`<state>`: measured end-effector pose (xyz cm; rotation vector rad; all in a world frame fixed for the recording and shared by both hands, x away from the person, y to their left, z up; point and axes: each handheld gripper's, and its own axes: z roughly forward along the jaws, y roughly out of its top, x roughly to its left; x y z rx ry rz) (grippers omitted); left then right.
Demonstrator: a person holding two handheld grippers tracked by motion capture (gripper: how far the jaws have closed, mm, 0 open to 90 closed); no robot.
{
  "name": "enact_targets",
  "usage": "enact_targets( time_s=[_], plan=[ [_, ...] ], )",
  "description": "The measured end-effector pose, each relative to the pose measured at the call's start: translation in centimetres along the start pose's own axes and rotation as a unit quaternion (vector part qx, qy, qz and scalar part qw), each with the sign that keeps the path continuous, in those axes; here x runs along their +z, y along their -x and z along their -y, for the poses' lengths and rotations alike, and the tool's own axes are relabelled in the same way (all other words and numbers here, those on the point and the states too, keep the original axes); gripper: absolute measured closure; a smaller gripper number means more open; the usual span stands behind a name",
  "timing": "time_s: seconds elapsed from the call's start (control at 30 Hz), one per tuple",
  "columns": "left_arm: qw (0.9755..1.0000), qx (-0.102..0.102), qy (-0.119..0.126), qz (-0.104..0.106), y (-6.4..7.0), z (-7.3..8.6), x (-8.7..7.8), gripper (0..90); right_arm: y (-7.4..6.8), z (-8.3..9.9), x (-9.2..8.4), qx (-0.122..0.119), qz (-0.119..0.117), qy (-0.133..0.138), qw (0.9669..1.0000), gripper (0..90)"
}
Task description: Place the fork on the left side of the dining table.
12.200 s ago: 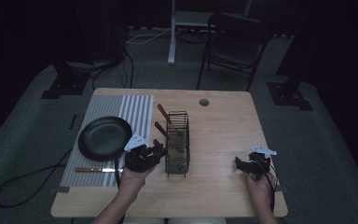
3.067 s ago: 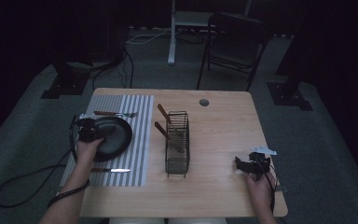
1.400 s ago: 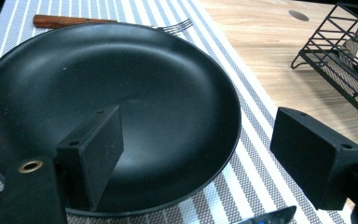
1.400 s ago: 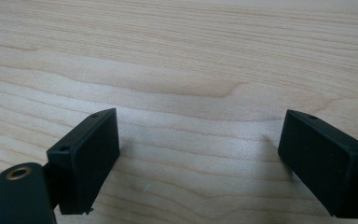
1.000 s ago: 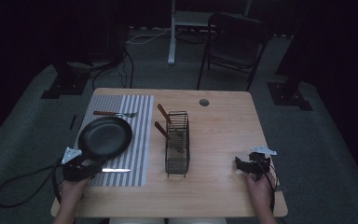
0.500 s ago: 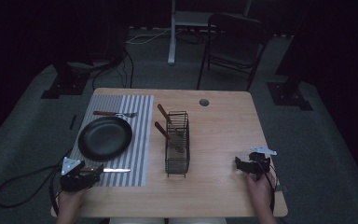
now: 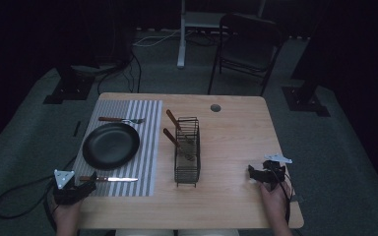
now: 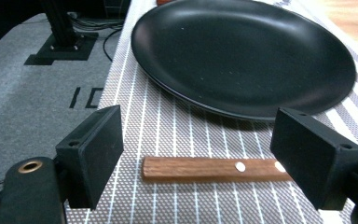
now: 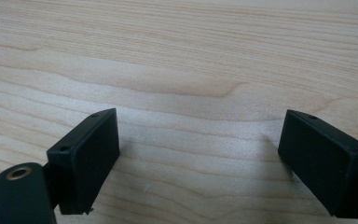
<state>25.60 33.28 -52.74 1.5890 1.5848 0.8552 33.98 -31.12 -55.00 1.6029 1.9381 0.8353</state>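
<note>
A knife with a wooden handle lies on the striped placemat, near side of a black plate. My left gripper sits at the table's near left corner, open. In the left gripper view the handle lies on the mat between and just beyond the spread jaws of the left gripper, untouched, with the plate behind it. A fork lies on the far side of the plate. My right gripper rests open at the near right, and the right gripper has bare wood between its jaws.
A black wire caddy stands mid-table with wooden-handled utensils leaning in it. A round grommet hole is at the table's back. A cable trails off the left edge. A chair stands beyond the table.
My left gripper has drawn back from the plate's near-left rim toward the table's near edge and now sits low at the knife's handle end. The right gripper has stayed put.
</note>
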Motion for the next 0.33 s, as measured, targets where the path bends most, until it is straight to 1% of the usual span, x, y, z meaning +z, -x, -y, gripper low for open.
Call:
enact_targets(
  time_s=[0.03,0.1,0.17,0.27,0.33],
  plan=[
    [0.9999,-0.003,0.004,-0.009,-0.05,0.01,0.06,17.4,0.0,0.0,0.0,0.0,0.0,0.0,1.0,12.1],
    [0.9998,-0.006,0.006,-0.02,-0.2,-0.03,0.19,17.4,0.0,0.0,0.0,0.0,0.0,0.0,1.0,12.1],
    [0.9992,-0.011,0.014,-0.035,-0.34,0.03,0.17,17.4,0.0,0.0,0.0,0.0,0.0,0.0,1.0,12.1],
    [0.9987,-0.016,0.015,-0.046,-0.54,0.06,0.12,17.4,0.0,0.0,0.0,0.0,0.0,0.0,1.0,12.1],
    [0.9984,-0.023,0.015,-0.05,-0.64,0.14,0.05,17.4,0.0,-0.01,0.0,0.0,0.0,0.0,1.0,12.1]
  ],
)
